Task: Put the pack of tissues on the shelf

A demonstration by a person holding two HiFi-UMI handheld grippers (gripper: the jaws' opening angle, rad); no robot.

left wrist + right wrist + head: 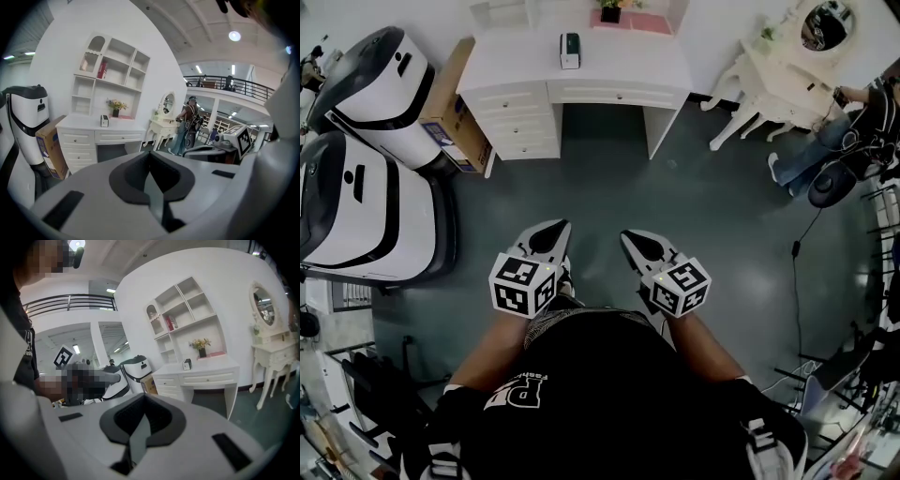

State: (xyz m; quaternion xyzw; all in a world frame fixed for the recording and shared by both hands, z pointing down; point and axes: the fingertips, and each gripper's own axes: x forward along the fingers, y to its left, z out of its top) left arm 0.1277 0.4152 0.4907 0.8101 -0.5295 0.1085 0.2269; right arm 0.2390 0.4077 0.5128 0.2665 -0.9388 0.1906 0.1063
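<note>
The pack of tissues (570,51) stands on top of the white desk (619,70) at the far side of the floor; it is small, white with a dark face. It also shows on the desk in the left gripper view (104,121) and in the right gripper view (187,364). The white shelf (112,70) with open compartments rises above the desk against the wall. My left gripper (554,228) and right gripper (629,238) are held side by side close to the person's body, well short of the desk. Both are shut with nothing between the jaws.
Two large white machines (370,89) (366,211) and a cardboard box (455,117) stand left of the desk. A flower pot (610,11) sits at the desk's back. A white vanity with a mirror (787,66) and a person (853,127) are at the right, with cables on the floor.
</note>
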